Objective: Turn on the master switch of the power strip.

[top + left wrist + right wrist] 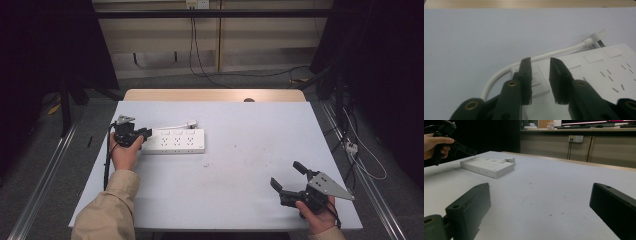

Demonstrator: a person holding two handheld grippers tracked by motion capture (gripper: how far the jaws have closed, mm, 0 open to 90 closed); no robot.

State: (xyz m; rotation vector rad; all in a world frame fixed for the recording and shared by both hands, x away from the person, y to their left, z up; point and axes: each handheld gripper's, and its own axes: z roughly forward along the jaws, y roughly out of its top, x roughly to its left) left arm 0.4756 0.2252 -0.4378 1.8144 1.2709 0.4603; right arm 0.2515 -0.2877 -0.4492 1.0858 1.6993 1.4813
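White power strip (174,140) lying flat on the white table (250,165), on its left half, with its short white cable (529,60) curving from the strip's left end along its far side to the plug (596,37). The left gripper (146,133) sits at the strip's left end, its jaws slightly parted over the switch (537,81) there; no thing is clamped between them. The right gripper (286,176), well apart from the strip toward the table's near right corner, holds its jaws wide and empty, pointing back toward the strip.
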